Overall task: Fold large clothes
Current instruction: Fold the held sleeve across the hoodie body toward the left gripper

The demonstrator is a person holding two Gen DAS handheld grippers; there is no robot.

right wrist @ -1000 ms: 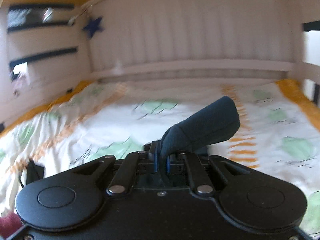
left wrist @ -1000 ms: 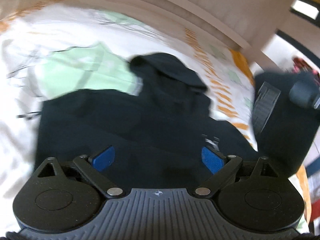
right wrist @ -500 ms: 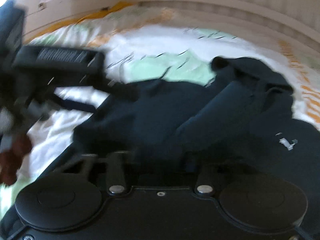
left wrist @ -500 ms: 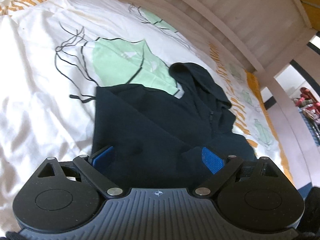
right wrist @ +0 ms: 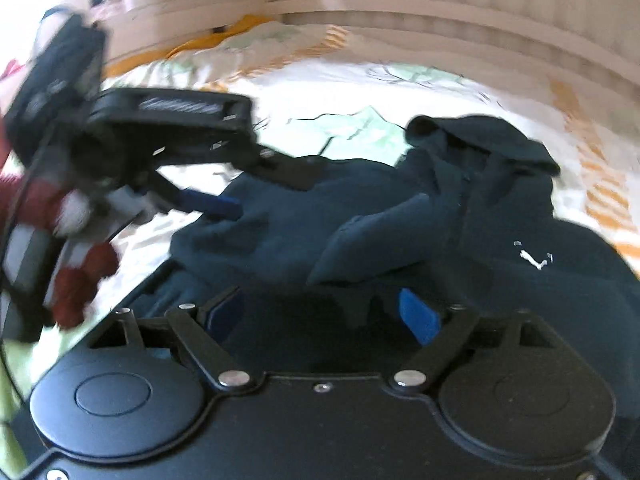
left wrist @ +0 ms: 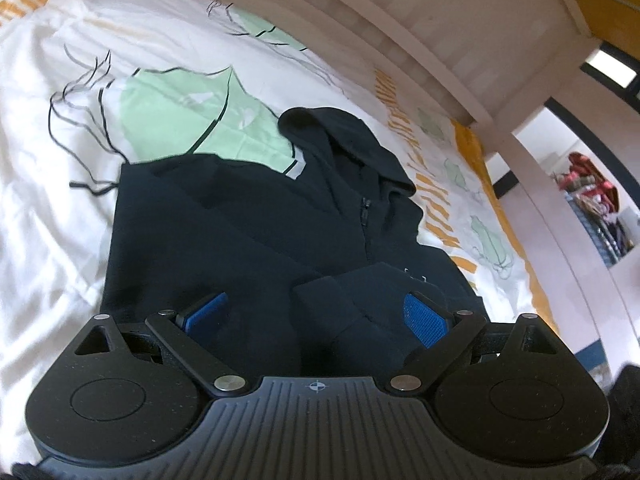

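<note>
Change since earlier frames: sleeve cuff, a second ago pinched in the right gripper and carried up over the bed, now lying released across the chest of the hoodie; right jaws, then nearly shut, now spreading wide.

Left wrist view
- left gripper (left wrist: 316,312): hovering low over the near hem, jaws standing wide apart, blue pads (left wrist: 425,319) clamping nothing.
- hoodie (left wrist: 224,216): lying face up on the bed, zip closed, hood pointing toward the headboard, left side already folded in to a straight edge.
- sleeve cuff (left wrist: 332,304): resting on the body between the pads, touching neither, probably laid inward to narrow the garment before the lengthwise fold.
- duvet (left wrist: 52,200): white with green and orange print, serving as the folding surface under the whole garment.
- headboard (left wrist: 420,20): pale slatted panel beyond the hood.

Right wrist view (blurred)
- right gripper (right wrist: 320,316): angling down over the lower front, jaws opening, dark fabric lying beneath but nothing pressed between the pads.
- Sleeve: lying diagonally from near the jaws up toward the zip, apparently let go there.
- Left gripper again: seen from the side at the far left, over the garment's folded edge, held by a hand in a red sleeve (right wrist: 76,284).
- Logo (right wrist: 534,258): small white mark on the chest at right, showing the front facing up.
</note>
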